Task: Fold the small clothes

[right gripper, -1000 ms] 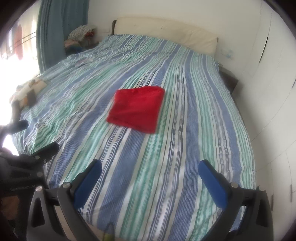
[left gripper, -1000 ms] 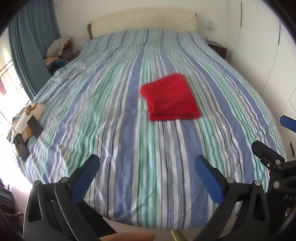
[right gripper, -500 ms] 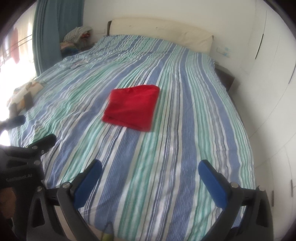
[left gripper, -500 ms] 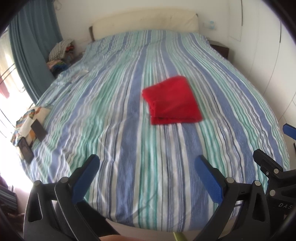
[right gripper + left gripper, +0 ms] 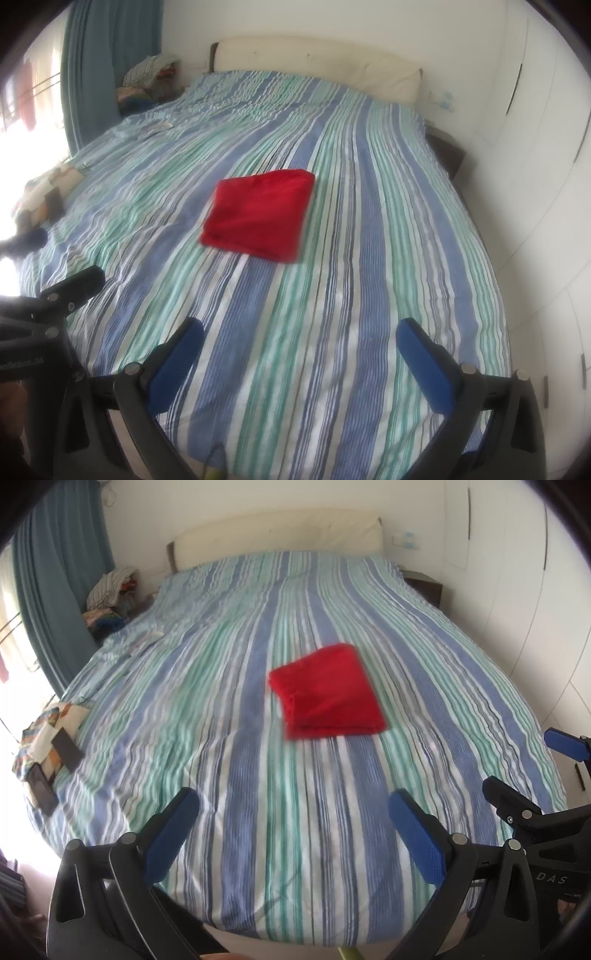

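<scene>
1. Red garment: one item, lying flat as a compact, roughly square packet with layered edges showing along its near and left sides. It sits on the striped bed cover, about midway up the bed and well apart from every edge.
2. Left gripper: jaws spread wide, nothing between the blue pads. It is held above the foot of the bed, well short of the red garment.
3. Right gripper: jaws likewise wide apart and empty, also over the foot of the bed, not touching the red garment.
4. Progress, judged: the garment looks fully folded and neither gripper is on it, so this piece reads as finished. What is left would be any further pieces; the clothes pile beside the head of the bed may supply them, though that cannot be confirmed.
5. Left wrist view only: the patterned cloth with dark flat objects at the bed's left edge is clear here, and the right gripper's body enters at the lower right.
6. Right wrist view only: the garment's right edge shows as a smooth rounded fold; the left gripper's body shows at lower left, and the patterned cloth is washed out by window glare.
</scene>
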The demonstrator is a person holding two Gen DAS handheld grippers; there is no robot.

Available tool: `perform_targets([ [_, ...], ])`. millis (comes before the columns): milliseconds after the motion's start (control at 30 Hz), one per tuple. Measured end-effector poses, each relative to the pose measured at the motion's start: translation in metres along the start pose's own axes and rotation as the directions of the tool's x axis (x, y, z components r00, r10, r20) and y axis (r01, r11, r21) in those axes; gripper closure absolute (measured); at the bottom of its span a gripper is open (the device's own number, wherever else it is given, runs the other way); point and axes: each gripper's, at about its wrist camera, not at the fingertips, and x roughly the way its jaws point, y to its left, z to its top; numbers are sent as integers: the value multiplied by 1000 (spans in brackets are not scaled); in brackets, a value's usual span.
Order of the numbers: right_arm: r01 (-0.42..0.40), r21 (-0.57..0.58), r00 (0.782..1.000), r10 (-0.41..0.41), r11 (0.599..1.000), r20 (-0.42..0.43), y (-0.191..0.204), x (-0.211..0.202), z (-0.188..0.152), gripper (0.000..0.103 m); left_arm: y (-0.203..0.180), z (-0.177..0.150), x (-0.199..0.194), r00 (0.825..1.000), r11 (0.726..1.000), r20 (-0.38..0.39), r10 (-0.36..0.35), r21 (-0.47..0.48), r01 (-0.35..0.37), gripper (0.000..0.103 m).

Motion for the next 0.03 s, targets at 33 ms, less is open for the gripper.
perform_targets([
  [33, 0, 0, 1000, 0, 1000, 1, 0, 0, 0, 1, 0, 0, 0, 1000, 1000, 1, 2, 0, -2, 0],
])
